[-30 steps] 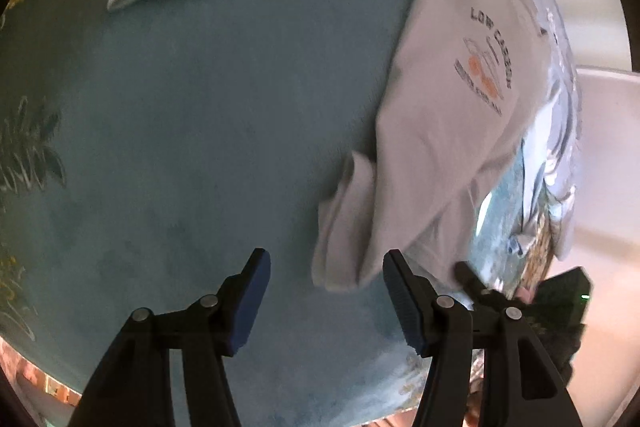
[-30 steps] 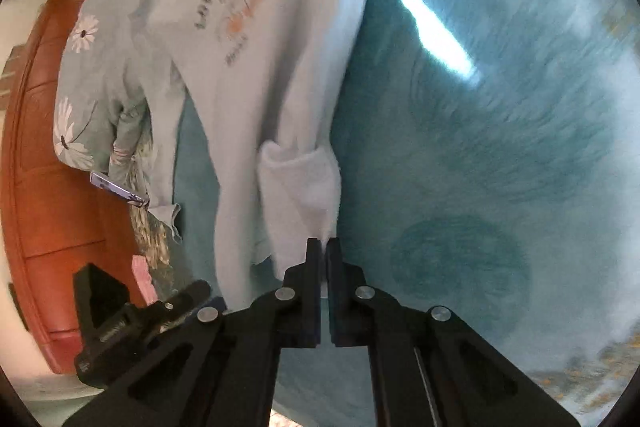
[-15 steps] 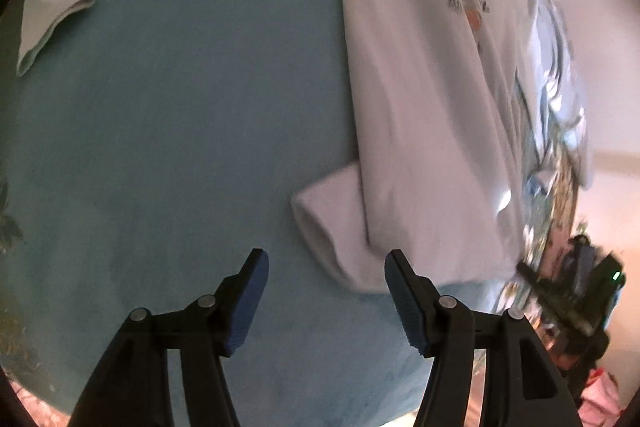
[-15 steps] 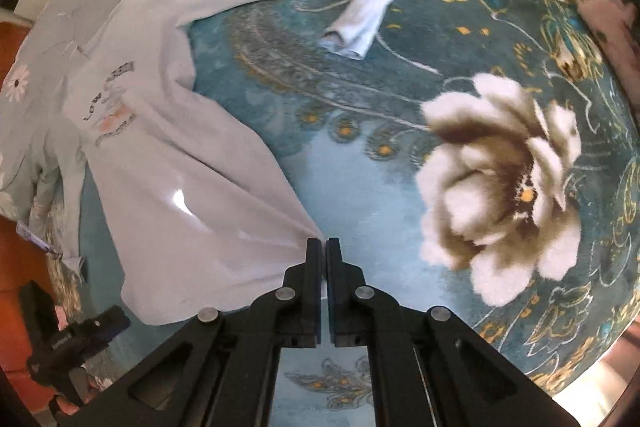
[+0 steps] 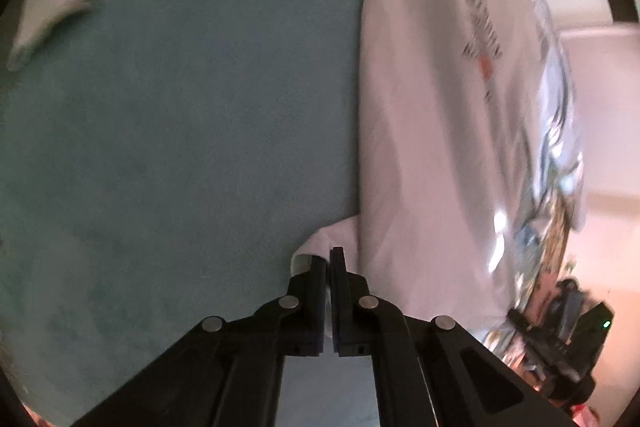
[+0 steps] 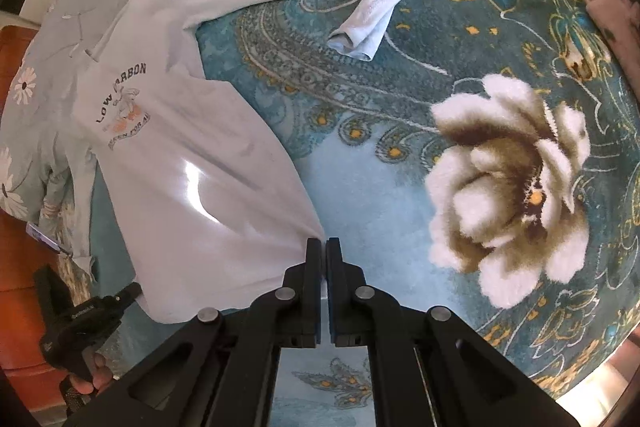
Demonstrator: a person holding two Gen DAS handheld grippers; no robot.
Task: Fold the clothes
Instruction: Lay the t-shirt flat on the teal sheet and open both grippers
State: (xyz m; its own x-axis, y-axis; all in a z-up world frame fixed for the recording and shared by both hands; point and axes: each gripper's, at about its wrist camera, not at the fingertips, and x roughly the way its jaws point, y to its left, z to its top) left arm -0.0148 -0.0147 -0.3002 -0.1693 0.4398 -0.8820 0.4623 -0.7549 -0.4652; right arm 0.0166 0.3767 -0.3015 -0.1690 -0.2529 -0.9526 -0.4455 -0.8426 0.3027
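Observation:
A white long-sleeved shirt [image 6: 192,179] printed "LOW CARBON" lies chest up on a teal floral carpet [image 6: 400,195]. My right gripper [image 6: 324,247] is shut on the shirt's hem corner. The far sleeve [image 6: 372,11] lies bent across the carpet. In the left wrist view the same shirt [image 5: 432,131] runs up the right side. My left gripper [image 5: 329,259] is shut on the near sleeve cuff [image 5: 320,243]. The other cuff [image 5: 48,11] lies at the upper left.
A light floral bedsheet [image 6: 36,107] hangs at the left over a red-brown panel [image 6: 16,267]. The other hand-held gripper [image 6: 80,323] shows at the lower left. A pink cloth [image 6: 616,27] lies at the right edge.
My left gripper has closed on the near sleeve cuff; it was open around it before. My right gripper stays shut on the hem corner, having swung out from the sleeve over the flowered carpet.

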